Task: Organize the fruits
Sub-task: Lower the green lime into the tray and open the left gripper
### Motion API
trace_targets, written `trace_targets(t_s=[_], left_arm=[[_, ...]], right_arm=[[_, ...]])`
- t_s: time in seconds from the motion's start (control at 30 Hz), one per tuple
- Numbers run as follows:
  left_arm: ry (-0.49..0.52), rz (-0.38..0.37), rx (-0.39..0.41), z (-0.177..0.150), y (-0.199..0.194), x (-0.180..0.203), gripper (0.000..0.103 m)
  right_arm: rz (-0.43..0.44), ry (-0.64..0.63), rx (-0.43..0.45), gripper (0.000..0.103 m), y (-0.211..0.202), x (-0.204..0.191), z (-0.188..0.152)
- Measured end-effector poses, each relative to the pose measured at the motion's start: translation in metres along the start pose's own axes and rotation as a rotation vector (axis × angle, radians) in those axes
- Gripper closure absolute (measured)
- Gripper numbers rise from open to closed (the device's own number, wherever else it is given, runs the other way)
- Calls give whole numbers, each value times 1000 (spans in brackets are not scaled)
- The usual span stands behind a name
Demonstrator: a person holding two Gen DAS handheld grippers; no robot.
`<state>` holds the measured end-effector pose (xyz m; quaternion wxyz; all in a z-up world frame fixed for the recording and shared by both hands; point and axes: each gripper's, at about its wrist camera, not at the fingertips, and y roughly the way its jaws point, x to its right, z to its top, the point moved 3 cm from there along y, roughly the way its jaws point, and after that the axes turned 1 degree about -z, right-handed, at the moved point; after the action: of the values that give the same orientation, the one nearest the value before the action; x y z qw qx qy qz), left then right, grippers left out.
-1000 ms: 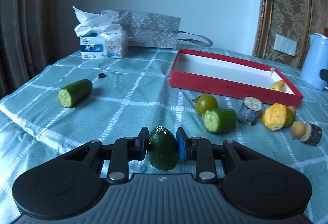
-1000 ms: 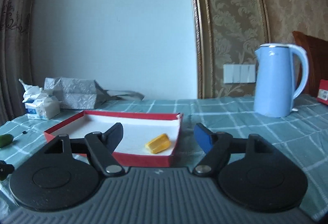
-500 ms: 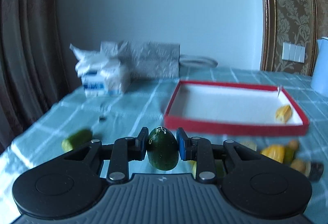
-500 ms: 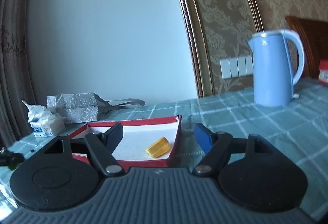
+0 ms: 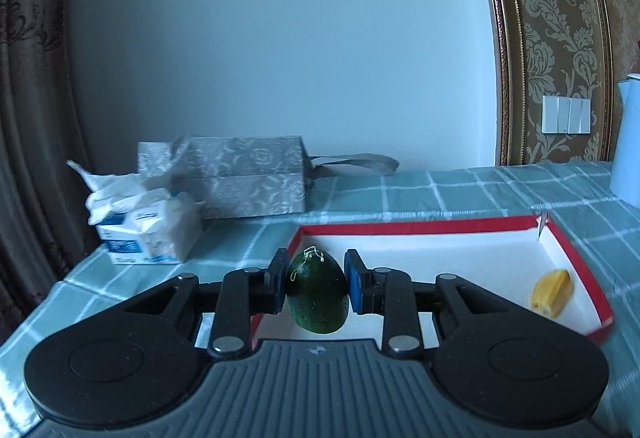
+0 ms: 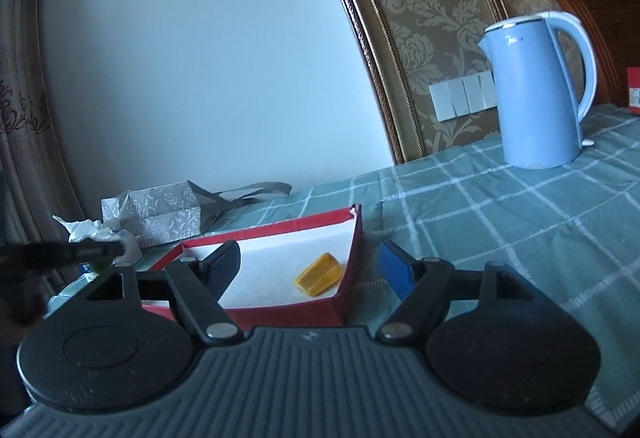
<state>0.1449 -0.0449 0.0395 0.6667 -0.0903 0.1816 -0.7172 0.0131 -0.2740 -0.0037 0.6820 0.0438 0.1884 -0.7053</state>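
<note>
while your left gripper [image 5: 317, 288] pinches the green fruit [image 5: 317, 294] by its narrow sides, the fruit hangs just over the near left corner of the red box [image 5: 420, 226], not yet inside. its skin looks smooth and rounded, so a small tilt could let it swivel or slide out between the pads; if you let go too high it may roll across the white floor into the yellow piece [image 5: 552, 292] at the right end of the box, or bounce over the low wall. lowering too near the rim could catch that wall and shove the light box along the cloth. your right gripper [image 6: 310, 265] is wide open and empty, hanging in front of the box's near side, so keep it from nudging the box.
</note>
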Motion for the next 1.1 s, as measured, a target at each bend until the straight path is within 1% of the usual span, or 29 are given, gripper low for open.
trace_targets(t_s=[0.23,0.33,0.4,0.43,0.47,0.53,0.6,0.63,0.7,0.83,0.97,1.03,1.1], left_arm=[[-6,-4,-17,4,36,9,74],[-12,-26,-42,1,49,11,74],[-29,-37,-48,-2,56,11,73],[-25,-31,-53,-3,58,12,73],[-21,-30,-58,-4,60,13,71],[-38,-27,-59,-4,61,11,59],[-39,-12,-37,-3,57,9,40],[-38,-2,-24,-3,54,8,37],[-46,0,-19,-1,48,5,37],[-65,6,-35,-4,28,-9,37],[-96,-3,-41,-21,-8,-34,31],[-98,-7,-35,-35,-29,-49,31],[-93,-4,-34,-49,-48,-64,29]], right_arm=[[8,8,-18,28,4,1,-1],[8,10,-18,28,4,1,-1],[0,14,-12,17,4,1,0],[-4,16,-9,16,4,1,1],[-8,14,-3,16,3,2,1],[-15,9,-5,16,4,2,1],[-17,9,-11,16,5,3,1],[-18,7,-9,15,5,3,1],[-25,-3,0,14,4,3,2],[-28,-14,6,12,4,4,2],[32,-21,-46,11,7,2,-1],[77,-60,-81,11,4,-6,-3],[113,-137,-119,11,-1,-17,-8]])
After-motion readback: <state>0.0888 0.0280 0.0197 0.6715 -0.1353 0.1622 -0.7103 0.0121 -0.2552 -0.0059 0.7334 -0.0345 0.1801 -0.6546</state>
